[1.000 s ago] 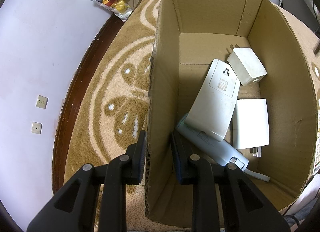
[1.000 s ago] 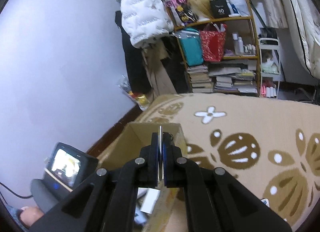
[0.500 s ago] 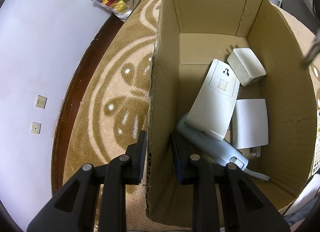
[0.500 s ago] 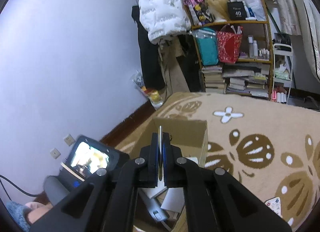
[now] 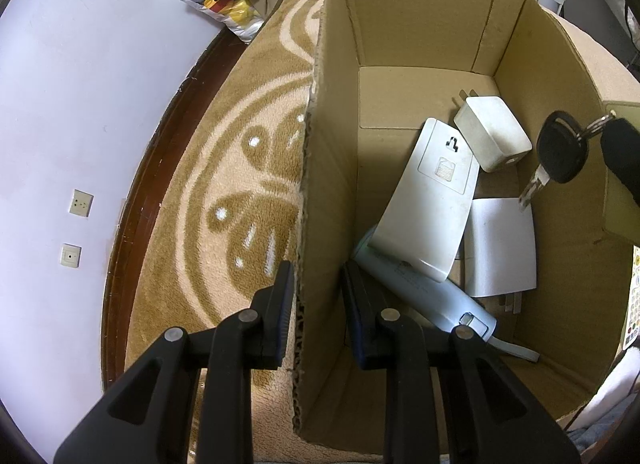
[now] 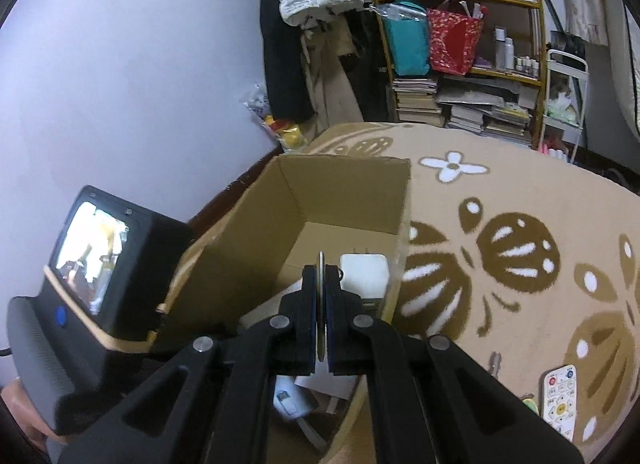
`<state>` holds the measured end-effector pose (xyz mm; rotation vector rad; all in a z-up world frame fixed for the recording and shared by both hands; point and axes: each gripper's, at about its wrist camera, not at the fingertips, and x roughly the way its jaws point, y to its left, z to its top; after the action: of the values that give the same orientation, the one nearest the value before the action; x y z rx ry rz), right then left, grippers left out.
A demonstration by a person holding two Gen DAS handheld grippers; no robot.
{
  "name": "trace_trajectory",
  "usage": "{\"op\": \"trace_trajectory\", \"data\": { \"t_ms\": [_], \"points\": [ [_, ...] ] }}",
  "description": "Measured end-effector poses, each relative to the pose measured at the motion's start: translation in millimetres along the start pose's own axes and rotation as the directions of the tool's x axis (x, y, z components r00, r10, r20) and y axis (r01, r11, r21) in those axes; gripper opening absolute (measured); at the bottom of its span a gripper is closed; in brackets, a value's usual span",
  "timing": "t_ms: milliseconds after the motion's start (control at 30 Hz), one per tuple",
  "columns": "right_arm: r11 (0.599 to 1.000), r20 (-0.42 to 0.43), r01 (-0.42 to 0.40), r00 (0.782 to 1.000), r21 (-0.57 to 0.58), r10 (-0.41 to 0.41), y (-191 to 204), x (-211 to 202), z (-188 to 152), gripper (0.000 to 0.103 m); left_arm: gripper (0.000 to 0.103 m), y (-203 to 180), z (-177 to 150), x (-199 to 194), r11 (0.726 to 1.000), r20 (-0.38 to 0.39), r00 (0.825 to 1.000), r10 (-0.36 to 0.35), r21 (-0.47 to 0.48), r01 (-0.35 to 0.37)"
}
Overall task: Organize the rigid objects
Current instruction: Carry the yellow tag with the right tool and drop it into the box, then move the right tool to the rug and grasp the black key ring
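Only the left wrist view shows the whole load: a black-headed key (image 5: pixel 562 152) on a ring dangles over the right side of the cardboard box (image 5: pixel 420 12), hanging from the right gripper (image 5: pixel 620 152) at that frame's right edge. Below it in the box lie a white plug adapter (image 5: pixel 494 132), a curved white panel (image 5: pixel 432 200), a flat white piece (image 5: pixel 500 248) and a pale blue handset (image 5: pixel 432 300). The left gripper (image 5: pixel 316 304) has its fingers clamped on the box's left wall. From the right wrist view the right gripper (image 6: pixel 322 296) is seen clenched on a thin metal ring (image 6: pixel 320 304), edge-on; the key itself is hidden. That view alone shows a remote control (image 6: pixel 560 400) on the patterned carpet (image 6: pixel 500 204) and a small screen device (image 6: pixel 92 264).
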<state>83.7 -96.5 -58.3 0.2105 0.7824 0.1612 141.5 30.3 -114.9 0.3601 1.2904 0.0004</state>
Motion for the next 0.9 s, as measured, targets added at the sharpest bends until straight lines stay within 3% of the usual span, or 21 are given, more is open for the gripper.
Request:
{"op": "trace_trajectory", "data": {
  "t_ms": [167,333,433,500,733,800,900],
  "points": [
    [0.998,-0.027,0.059,0.998,0.019,-0.058,-5.3,5.4,-1.9,0.005,0.024,0.3,-0.1,0.4,1.000,0.000,1.000,0.003,0.003,-0.003],
    [0.999,-0.034,0.046,0.998,0.015,-0.045,-7.0,2.7,0.6,0.009,0.024,-0.2,-0.2,1.0,1.000,0.000,1.000,0.004,0.005,-0.004],
    [0.997,-0.034,0.065,0.997,-0.030,-0.066,-3.4,-0.8,3.7,0.023,0.025,-0.6,-0.5,0.7,1.000,0.001,1.000,0.005,0.009,-0.005],
    [0.999,-0.021,0.052,0.998,-0.011,-0.052,-7.1,-6.4,5.8,0.042,0.025,0.4,-0.5,0.5,1.000,-0.001,1.000,-0.001,0.005,0.001],
    [0.991,-0.027,0.125,0.992,0.047,-0.124,-30.2,-21.5,3.5,0.051,0.025,2.9,-0.4,0.4,1.000,-0.003,1.000,-0.010,0.003,0.010],
    [0.986,-0.039,0.147,0.989,0.081,-0.144,-41.0,-24.3,-0.9,0.064,0.025,3.3,-0.2,0.4,1.000,-0.004,1.000,-0.010,0.003,0.010],
    [0.977,-0.079,0.165,0.985,0.138,-0.155,-60.8,-25.3,-9.4,0.074,0.025,3.7,0.1,1.1,1.000,-0.005,1.000,-0.008,0.005,0.008]
  ]
}}
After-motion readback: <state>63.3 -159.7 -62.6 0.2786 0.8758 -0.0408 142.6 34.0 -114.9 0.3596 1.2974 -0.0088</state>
